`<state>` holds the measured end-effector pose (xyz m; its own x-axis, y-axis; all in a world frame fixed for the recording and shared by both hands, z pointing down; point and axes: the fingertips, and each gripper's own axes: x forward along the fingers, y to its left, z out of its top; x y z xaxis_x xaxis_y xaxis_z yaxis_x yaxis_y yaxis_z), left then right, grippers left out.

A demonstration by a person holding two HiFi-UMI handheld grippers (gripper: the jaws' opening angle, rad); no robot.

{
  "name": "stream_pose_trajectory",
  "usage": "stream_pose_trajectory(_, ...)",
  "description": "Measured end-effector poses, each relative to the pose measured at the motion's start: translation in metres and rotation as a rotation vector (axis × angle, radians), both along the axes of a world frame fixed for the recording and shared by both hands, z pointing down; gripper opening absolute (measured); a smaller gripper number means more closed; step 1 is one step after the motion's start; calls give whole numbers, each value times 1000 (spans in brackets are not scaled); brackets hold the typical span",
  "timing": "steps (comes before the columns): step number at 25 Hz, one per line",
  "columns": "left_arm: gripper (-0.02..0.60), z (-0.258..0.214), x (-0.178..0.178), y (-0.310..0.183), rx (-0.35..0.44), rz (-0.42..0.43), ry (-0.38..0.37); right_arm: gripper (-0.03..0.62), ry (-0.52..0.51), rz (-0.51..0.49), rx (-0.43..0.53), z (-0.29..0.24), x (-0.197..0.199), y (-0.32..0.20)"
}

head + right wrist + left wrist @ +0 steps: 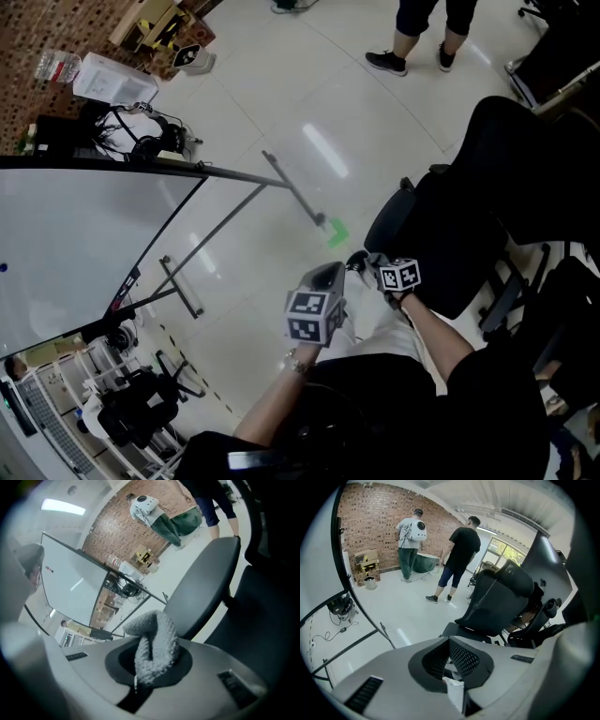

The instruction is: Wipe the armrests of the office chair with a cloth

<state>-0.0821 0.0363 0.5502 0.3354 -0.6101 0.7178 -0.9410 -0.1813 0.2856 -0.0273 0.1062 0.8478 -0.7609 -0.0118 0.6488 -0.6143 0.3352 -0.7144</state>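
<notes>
A black office chair [469, 234] stands at the right of the head view, its near armrest [389, 217] jutting toward me. My right gripper [366, 266] sits just below that armrest's near end, shut on a grey knitted cloth [154, 644]. In the right gripper view the armrest pad [206, 581] lies close ahead of the cloth; whether they touch is unclear. My left gripper [328, 281] hovers left of the right one, jaws together, apart from the chair. In the left gripper view the chair [499, 597] is ahead, beyond the left gripper [452, 670].
A large whiteboard [84, 244] on a metal stand fills the left. A pole with a green head [336, 232] lies on the white floor. A person's legs [422, 37] stand at the top. More black chairs [562, 309] crowd the right side.
</notes>
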Motion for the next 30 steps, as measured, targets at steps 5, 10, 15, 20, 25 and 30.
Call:
stream_pose_trajectory(5,-5,2,-6,7,-5,-8,-1,23,-2,299,82,-20,45,-130)
stream_pose_trajectory(10,-5,4,-12,14,-5,-13,-7,23,99,455,132,-14,85,-226)
stream_pose_trajectory(15,-5,3,-21,22,-10,-33,-10,23,200,400,113,8,83,-232)
stream_pose_trajectory(20,-5,6,-38,27,-14,-61,-16,23,148,340,84,15,41,-198)
stream_pose_trajectory(25,-5,7,-43,26,-13,-67,-14,23,127,160,76,17,-5,-127)
stream_pose_trajectory(30,-5,4,-42,20,-8,-43,-3,23,99,2,54,17,-33,-52)
